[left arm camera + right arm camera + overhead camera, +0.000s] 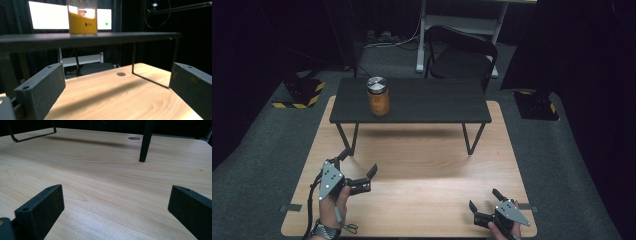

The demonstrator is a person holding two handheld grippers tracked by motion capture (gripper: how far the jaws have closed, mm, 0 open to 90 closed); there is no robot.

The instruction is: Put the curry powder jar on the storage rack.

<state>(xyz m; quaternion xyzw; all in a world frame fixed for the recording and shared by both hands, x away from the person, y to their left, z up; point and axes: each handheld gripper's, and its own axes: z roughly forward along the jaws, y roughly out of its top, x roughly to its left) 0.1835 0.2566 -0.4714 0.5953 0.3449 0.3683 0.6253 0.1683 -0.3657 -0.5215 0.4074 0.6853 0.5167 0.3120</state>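
Observation:
A jar [378,96] of orange contents with a silver lid stands upright on the left part of a low black riser shelf [427,102], which rests on the wooden table [422,170]. My left gripper [359,162] is held over the table's front left, jaws wide apart and holding nothing. Its view faces the jar [82,17] up on the shelf [105,37], with the gripper [117,75] below shelf height. At the front right, my right gripper [484,200] is open and holding nothing, and its view looks low over bare wood [100,177] between the spread jaws [116,195].
The riser's thin black legs [469,140] stand on the wood; one leg [146,140] is ahead of the right gripper. A black folding chair [462,55] sits behind the table. Yellow-black striped blocks [302,92] lie on the grey floor. Bright screens [47,15] glow behind the jar.

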